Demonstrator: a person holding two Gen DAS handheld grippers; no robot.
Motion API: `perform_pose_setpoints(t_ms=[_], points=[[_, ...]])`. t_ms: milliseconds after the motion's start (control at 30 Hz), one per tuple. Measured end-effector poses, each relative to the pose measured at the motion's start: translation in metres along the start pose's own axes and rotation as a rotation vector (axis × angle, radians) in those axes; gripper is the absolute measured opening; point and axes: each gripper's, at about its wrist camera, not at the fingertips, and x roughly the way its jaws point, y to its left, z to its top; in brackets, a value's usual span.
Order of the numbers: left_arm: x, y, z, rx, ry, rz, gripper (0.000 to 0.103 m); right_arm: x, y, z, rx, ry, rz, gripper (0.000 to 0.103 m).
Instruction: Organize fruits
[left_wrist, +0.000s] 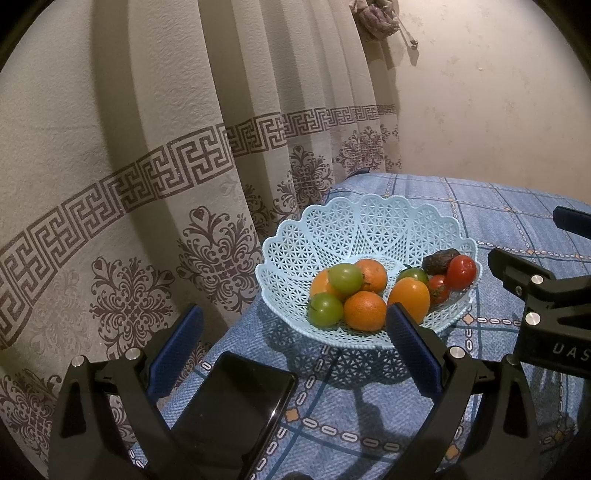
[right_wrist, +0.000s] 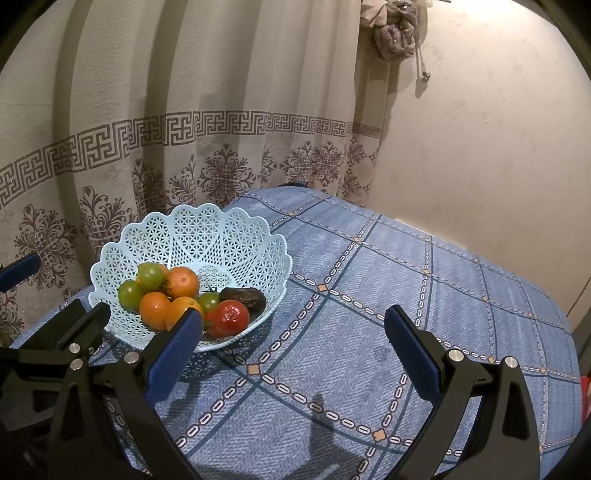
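Currently the fruits are all sitting inside a pale blue lattice basket (right_wrist: 236, 236) that is resting on the blue checked tablecloth (right_wrist: 406, 295), near the table edge closest to the patterned curtain (right_wrist: 184, 110). Oranges (left_wrist: 365, 310) are piling up on the curtain side of the basket, with two green tomatoes (left_wrist: 325, 309) lying among them, touching. A third green tomato (left_wrist: 413, 274) is sitting toward the middle. Two red tomatoes (right_wrist: 231, 317) and a dark brown oblong fruit (right_wrist: 243, 297) are lying on the opposite side, against the rim.

Left gripper (left_wrist: 295, 347) is hovering just in front of the basket, fingers spread wide, nothing between them. A black phone (left_wrist: 236, 413) is lying on the cloth under it, near the table edge.

Right gripper (right_wrist: 293, 345) is hanging over bare cloth beside the basket, fingers likewise spread and gripping nothing; its left pad (right_wrist: 177, 350) is overlapping the basket rim in view, contact cannot be told.

A curtain tie-back tassel (right_wrist: 395, 37) is hanging against the beige wall (right_wrist: 480, 147) behind the table.
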Motion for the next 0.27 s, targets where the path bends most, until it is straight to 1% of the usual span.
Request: perform_pose_setpoints(t_ms=[267], points=[[-0.0013,-0.0009,0.0006,0.004,0.001,-0.001,0.1,0.0025,-0.0033,0.0009,0.02,0.023,0.002,0.098]])
